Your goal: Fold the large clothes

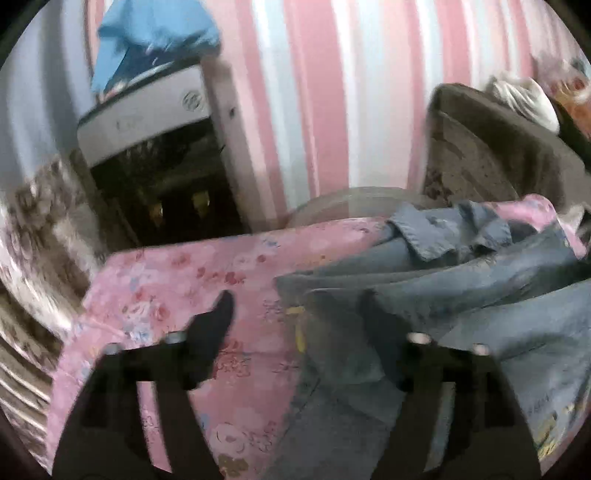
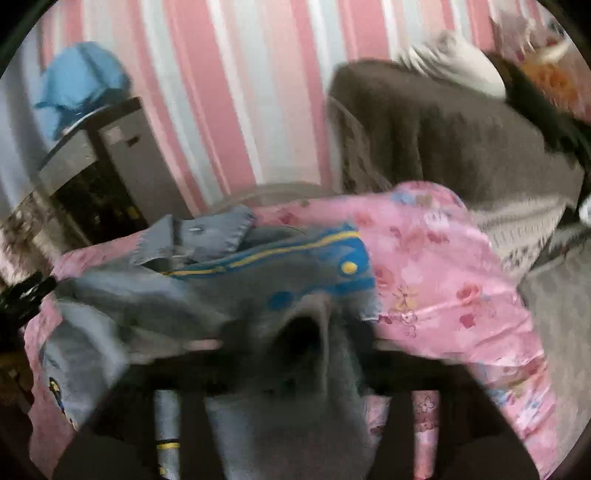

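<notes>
A blue denim jacket lies crumpled on a table under a pink floral cloth. Its collar points to the far side. My left gripper is open over the jacket's left edge, one finger over the pink cloth and the other over the denim. In the right wrist view the jacket shows a blue and yellow printed panel. My right gripper is shut on a fold of the denim, which drapes over its fingers.
A pink and white striped wall stands behind the table. A white cabinet with a blue cloth on top is at the far left. A brown sofa with a white bundle is at the right.
</notes>
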`<state>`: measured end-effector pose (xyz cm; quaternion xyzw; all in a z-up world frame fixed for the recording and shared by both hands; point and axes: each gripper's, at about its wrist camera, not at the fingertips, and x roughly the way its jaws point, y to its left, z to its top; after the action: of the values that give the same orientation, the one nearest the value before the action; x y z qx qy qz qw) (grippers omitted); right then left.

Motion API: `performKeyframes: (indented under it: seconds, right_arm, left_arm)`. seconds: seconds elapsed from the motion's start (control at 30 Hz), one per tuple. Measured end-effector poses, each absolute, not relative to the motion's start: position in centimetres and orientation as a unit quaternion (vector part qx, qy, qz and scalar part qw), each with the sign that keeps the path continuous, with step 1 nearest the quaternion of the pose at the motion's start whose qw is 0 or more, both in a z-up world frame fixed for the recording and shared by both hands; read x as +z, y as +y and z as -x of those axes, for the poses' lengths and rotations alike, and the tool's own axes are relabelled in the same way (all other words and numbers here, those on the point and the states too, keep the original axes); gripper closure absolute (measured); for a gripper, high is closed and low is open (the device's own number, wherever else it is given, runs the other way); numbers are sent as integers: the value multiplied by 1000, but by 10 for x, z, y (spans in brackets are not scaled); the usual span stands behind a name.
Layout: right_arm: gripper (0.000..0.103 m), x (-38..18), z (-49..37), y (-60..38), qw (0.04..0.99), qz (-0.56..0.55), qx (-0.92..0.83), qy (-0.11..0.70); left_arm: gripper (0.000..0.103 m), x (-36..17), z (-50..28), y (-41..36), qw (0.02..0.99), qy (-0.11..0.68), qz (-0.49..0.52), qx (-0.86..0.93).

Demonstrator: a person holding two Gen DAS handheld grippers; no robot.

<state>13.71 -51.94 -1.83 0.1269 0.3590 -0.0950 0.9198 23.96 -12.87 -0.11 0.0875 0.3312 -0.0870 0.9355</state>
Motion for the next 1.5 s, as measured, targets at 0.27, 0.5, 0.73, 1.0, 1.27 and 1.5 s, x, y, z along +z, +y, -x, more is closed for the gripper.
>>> performKeyframes:
  seconds: [0.27, 0.5, 0.73, 1.0, 1.27, 1.5]
  right_arm:
    - [12, -37, -68, -546, 926, -153, -114, 326]
    - [12, -82, -52, -521, 903, -151, -74, 395]
    - [84, -88, -59, -496, 907, -112, -60, 402]
    - [94, -66, -35, -494, 920, -103, -50, 375]
    - [95, -54, 2, -493, 925, -114, -31, 361]
    - [95, -46, 48, -476, 929, -113, -9, 353]
  left_arm:
    - [3, -28, -195, -58, 933, 345, -69, -77]
    - [3, -70, -173, -65, 914, 382, -50, -124]
    - [22, -81, -188, -78, 897, 415, -37, -150]
    - [96, -64, -166, -90, 903, 396, -51, -158]
    - [98, -46, -105, -53, 911, 380, -45, -156]
    - [99, -33, -56, -25, 916, 369, -6, -154]
